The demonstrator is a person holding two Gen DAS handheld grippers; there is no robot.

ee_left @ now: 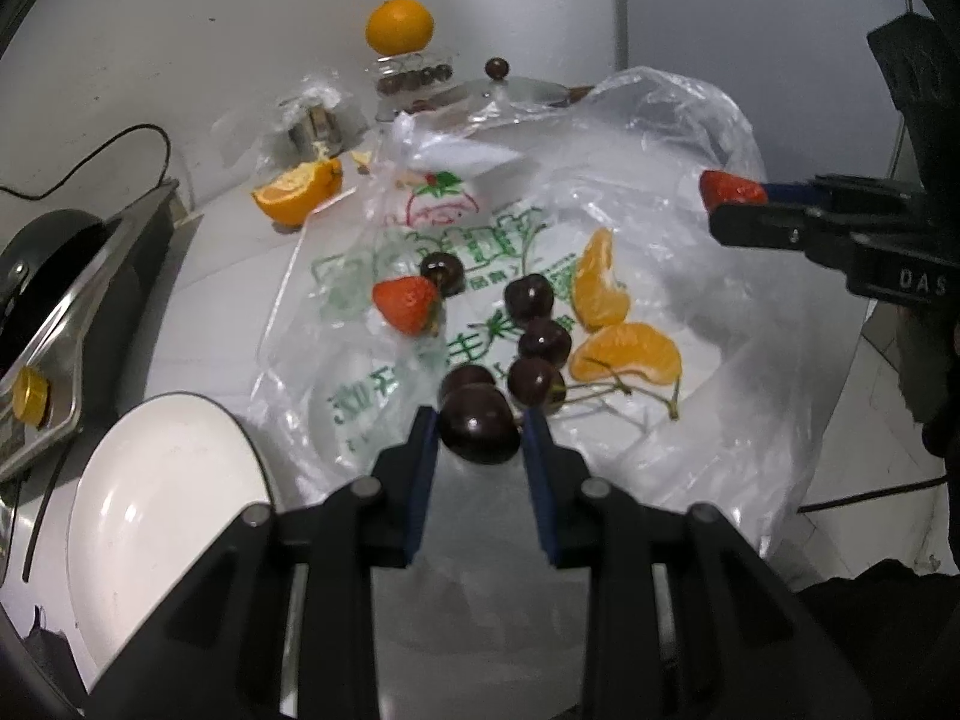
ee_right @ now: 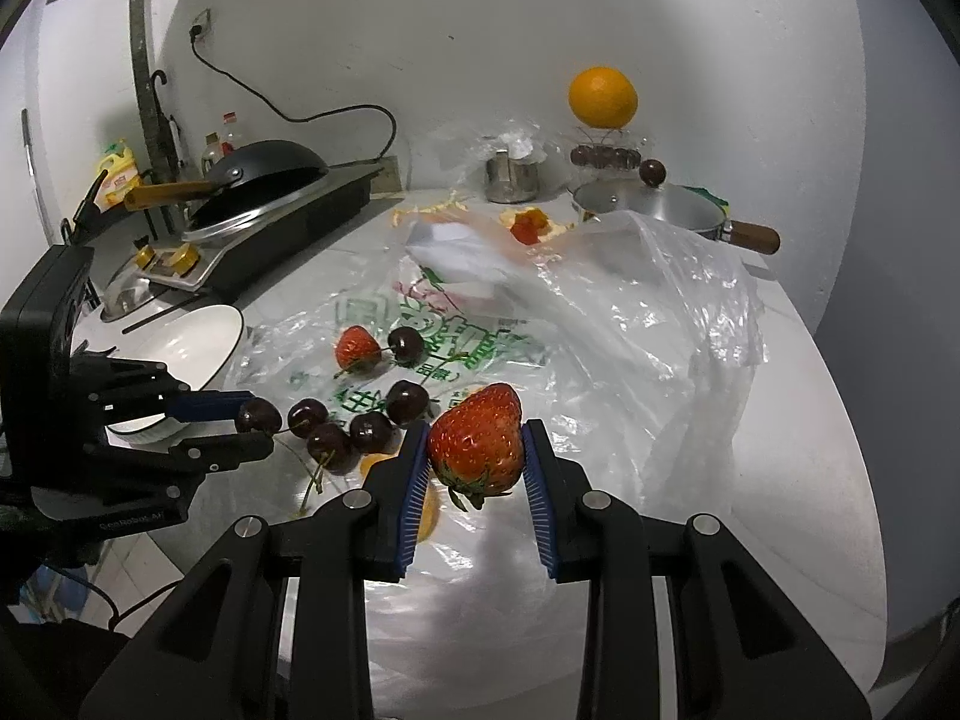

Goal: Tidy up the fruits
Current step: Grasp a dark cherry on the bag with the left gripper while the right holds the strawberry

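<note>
My left gripper (ee_left: 479,427) is shut on a dark cherry (ee_left: 478,427); it also shows in the right wrist view (ee_right: 259,415). My right gripper (ee_right: 477,447) is shut on a red strawberry (ee_right: 478,446), held above the bag; it also shows in the left wrist view (ee_left: 731,189). On the clear plastic bag (ee_left: 648,138) lie several more cherries (ee_left: 528,299), a second strawberry (ee_left: 405,302) and two mandarin segments (ee_left: 627,354). A white bowl (ee_left: 162,516) sits at the left.
A whole orange (ee_left: 399,26) rests on a glass jar at the back, a cut orange half (ee_left: 298,192) in front of it. A lidded pot (ee_right: 651,204) with wooden handle, a steel cup (ee_right: 511,179) and a stove with a black wok (ee_right: 264,171) stand around.
</note>
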